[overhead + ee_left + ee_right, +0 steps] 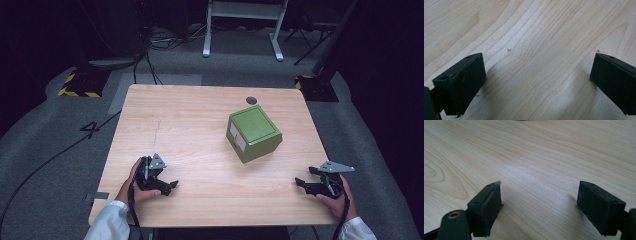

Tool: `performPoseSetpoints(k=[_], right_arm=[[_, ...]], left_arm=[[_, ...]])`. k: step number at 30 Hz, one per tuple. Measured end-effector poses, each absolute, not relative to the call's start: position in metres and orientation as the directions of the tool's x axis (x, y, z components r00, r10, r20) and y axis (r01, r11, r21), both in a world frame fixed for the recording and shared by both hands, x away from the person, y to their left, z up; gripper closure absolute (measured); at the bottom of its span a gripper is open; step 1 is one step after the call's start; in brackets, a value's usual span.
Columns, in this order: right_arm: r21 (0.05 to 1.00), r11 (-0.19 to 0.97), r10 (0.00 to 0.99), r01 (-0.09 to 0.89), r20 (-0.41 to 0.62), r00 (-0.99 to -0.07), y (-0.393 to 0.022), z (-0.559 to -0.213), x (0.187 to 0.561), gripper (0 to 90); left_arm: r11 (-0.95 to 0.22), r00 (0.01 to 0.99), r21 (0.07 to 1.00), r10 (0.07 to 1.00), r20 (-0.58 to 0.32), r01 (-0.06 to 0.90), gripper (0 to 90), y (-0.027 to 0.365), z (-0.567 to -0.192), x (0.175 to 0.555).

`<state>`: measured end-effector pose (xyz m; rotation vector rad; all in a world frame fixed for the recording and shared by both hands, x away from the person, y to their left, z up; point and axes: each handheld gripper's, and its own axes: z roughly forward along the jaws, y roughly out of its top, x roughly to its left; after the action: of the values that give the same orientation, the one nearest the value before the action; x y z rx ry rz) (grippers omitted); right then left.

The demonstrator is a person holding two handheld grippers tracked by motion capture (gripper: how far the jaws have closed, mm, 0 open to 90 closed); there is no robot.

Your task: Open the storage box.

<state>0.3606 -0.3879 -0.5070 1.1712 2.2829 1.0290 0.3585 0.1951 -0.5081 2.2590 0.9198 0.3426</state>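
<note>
Grippers rest low at the near edge of the wooden table (200, 110), one per hand, both empty. Left gripper (172, 186): jaws spread wide, nothing btwn them but bare wood grain in the left gripper view (536, 65). Right gripper (299, 183): jaws also wide apart, likewise only tabletop btwn them (539, 192), no grip on anything.

Green box (253, 133) is the nearest thing to work on. It sits ahead of the right gripper and inward toward the table's middle, well apart from it; from the left gripper it's farther off, ahead and across to the other side. Box is turned at an angle to the table edges, lid face up, a pale label on the side facing the left gripper. Small dark round spot on the table just beyond it, can't tell what it is.

Step in hand looks like the approach. To do it well, I'd judge: bring the right gripper in w/ jaws kept wide, and line them up square to two opposite box faces, since the box sits skewed. Box looks broad vs. the jaw gap, so a one-gripper pinch may not span it; pressing it btwn both grippers from opposite sides seems safer. Come in level so it doesn't get shoved or tipped.
</note>
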Motion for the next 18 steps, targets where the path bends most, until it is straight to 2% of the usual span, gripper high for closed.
performPoseSetpoints(k=[8,11,18], right_arm=[[0.773,0.383,0.818,0.507,-0.029,-0.574,-0.393,-0.502,0.375,21.2],[0.786,0.37,0.837,0.495,-0.051,-0.545,-0.395,-0.49,0.387,22.1],[0.786,0.391,0.837,0.478,-0.087,-0.541,-0.388,-0.469,0.405,24.4]], left_arm=[[-0.531,0.715,0.666,0.699,-0.005,0.524,0.4,0.195,-0.508,0.359],[-0.531,0.713,0.665,0.701,-0.005,0.526,0.4,0.194,-0.508,0.359],[-0.529,0.711,0.665,0.703,-0.005,0.527,0.4,0.194,-0.508,0.359]])
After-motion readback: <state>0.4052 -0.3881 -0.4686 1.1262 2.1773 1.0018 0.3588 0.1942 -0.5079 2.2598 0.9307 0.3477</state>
